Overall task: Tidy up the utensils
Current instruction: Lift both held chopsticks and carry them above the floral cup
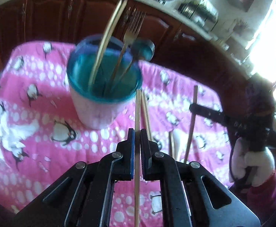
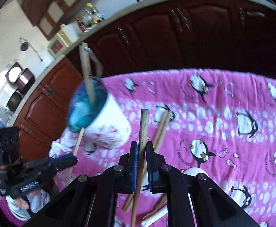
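Pink cloth (image 1: 33,98) with penguins covers the counter, and a cup (image 1: 100,109) with a blue inside stands on it. That cup is where the utensils go. Some are in it now: 2 pale chopsticks (image 1: 107,37) and a fork (image 1: 130,37) stick up out of it, and a spoon (image 1: 143,49) shows at the far rim. So part of the job looks done. The left hand-held gripper (image 1: 137,138) is pressed tight on 1 thin chopstick (image 1: 137,109), and the tip of that stick points up near the rim of the cup. The right hand-held gripper (image 2: 141,149) is pinching a thicker wooden handle (image 2: 143,124), which stands almost upright between its pads. What is at the other end of that handle is hard to tell. Both sticks are off the cloth and not yet in the cup. More things lie on the cloth near the right hand-held gripper: 2 more chopsticks (image 2: 163,126) side by side, and something white (image 2: 155,217) low in the right wrist view. My guess is that the job is about half done. The 2 held pieces need to drop into the cup, and then the loose ones on the cloth need picking up too.
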The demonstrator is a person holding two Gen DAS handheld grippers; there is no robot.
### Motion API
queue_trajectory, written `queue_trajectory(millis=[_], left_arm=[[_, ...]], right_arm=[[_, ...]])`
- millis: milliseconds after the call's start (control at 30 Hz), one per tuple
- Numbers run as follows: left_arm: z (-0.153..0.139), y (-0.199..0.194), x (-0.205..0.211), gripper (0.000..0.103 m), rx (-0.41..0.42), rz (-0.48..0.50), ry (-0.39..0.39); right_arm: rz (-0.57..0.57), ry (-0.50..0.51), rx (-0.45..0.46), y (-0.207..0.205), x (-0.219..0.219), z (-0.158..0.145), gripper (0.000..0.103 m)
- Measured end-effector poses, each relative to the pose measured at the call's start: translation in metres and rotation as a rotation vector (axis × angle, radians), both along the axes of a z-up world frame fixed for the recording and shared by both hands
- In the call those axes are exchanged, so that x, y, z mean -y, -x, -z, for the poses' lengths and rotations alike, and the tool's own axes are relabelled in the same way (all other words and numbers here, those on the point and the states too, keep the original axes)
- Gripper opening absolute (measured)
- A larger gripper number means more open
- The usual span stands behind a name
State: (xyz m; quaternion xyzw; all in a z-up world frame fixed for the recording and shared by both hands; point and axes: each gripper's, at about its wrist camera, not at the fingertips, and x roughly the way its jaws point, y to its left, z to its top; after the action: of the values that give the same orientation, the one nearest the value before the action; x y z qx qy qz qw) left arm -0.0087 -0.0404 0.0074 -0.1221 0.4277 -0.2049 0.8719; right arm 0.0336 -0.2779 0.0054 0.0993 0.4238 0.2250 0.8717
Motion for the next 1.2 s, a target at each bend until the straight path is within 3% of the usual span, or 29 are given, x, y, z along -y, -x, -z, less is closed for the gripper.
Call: queue_trajectory(millis=[200, 500, 700, 867, 1200], left_arm=[[-0.044, 0.013, -0.023, 0.004, 0.085, -0.015, 0.034], [-0.107, -0.003, -0.046, 0.004, 0.207, -0.070, 0.071], [-0.149, -0.015, -0.065, 0.004, 0.310, -0.130, 0.040], [-0.160, -0.044, -0.072, 0.004, 0.358, -0.200, 0.003], [-0.129, -0.099, -0.068, 0.004, 0.356, -0.278, -0.087]], right_arm=[[-0.040, 0.003, 0.075, 0.020, -0.012, -0.036, 0.007], [-0.106, 0.000, 0.199, 0.025, -0.036, -0.097, 0.007], [-0.141, -0.023, 0.272, 0.019, -0.047, -0.138, 0.006], [-0.130, -0.025, 0.319, 0.006, -0.058, -0.159, 0.006], [-0.073, 0.047, 0.374, -0.042, -0.094, -0.161, 0.006]])
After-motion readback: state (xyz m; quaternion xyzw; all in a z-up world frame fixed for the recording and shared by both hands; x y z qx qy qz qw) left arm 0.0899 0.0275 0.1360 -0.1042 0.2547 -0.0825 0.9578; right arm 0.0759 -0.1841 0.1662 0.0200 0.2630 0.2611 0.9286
